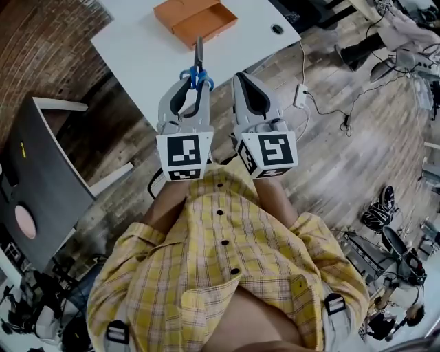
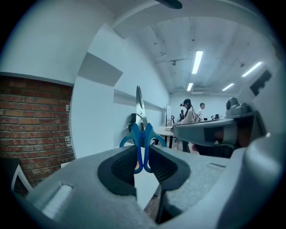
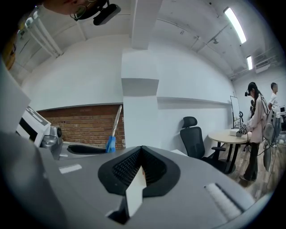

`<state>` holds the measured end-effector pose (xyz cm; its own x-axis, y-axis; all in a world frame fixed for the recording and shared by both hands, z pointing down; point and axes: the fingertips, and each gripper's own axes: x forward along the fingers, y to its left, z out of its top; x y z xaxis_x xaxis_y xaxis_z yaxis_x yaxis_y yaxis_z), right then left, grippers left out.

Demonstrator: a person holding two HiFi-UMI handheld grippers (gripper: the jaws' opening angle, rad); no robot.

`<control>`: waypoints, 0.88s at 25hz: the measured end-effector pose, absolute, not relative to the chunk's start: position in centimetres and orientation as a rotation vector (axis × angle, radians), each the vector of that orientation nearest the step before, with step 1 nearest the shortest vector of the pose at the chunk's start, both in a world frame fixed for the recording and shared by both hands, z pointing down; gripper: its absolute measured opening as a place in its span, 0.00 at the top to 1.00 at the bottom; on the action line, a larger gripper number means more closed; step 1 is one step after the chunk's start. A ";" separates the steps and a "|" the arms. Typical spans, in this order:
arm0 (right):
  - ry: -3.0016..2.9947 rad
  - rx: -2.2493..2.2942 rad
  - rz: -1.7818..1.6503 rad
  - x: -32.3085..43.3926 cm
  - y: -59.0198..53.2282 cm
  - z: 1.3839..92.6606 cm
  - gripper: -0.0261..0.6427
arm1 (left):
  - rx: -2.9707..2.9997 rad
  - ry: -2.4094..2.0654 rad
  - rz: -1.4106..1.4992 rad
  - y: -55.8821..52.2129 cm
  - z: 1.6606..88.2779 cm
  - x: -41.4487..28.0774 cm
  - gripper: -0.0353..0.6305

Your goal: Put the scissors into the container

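The scissors [image 1: 198, 69] have blue handles and silver blades that point away from me, toward the orange container [image 1: 194, 20] on the white table [image 1: 137, 48]. My left gripper [image 1: 194, 81] is shut on the blue handles, holding the scissors in the air over the table's near edge. In the left gripper view the handles [image 2: 142, 145] sit pinched between the dark pads and the blade [image 2: 139, 107] stands upright. My right gripper [image 1: 242, 77] hangs just right of the left one, shut and empty. In the right gripper view its jaws [image 3: 141, 150] meet, and the scissors [image 3: 111, 134] show at the left.
A dark cabinet [image 1: 41, 172] stands left of the table. Cables and a power adapter [image 1: 300, 95] lie on the wood floor at the right. A black office chair [image 3: 194, 134] and people at a round table [image 3: 232, 136] are farther off.
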<state>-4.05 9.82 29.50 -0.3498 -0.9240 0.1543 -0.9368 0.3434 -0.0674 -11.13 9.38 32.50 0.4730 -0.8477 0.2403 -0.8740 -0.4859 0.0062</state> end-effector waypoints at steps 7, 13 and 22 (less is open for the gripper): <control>-2.477 1.756 0.263 -3.0 7.9 30.2 0.95 | 2.580 -1.462 0.342 7.3 33.9 -10.1 0.82; -2.497 1.749 0.255 -0.7 5.1 30.4 0.95 | 2.605 -1.462 0.340 5.1 33.6 -7.9 0.82; -2.555 1.672 0.244 2.3 -0.1 30.2 0.95 | 2.591 -1.506 0.365 -0.2 33.4 -4.7 0.82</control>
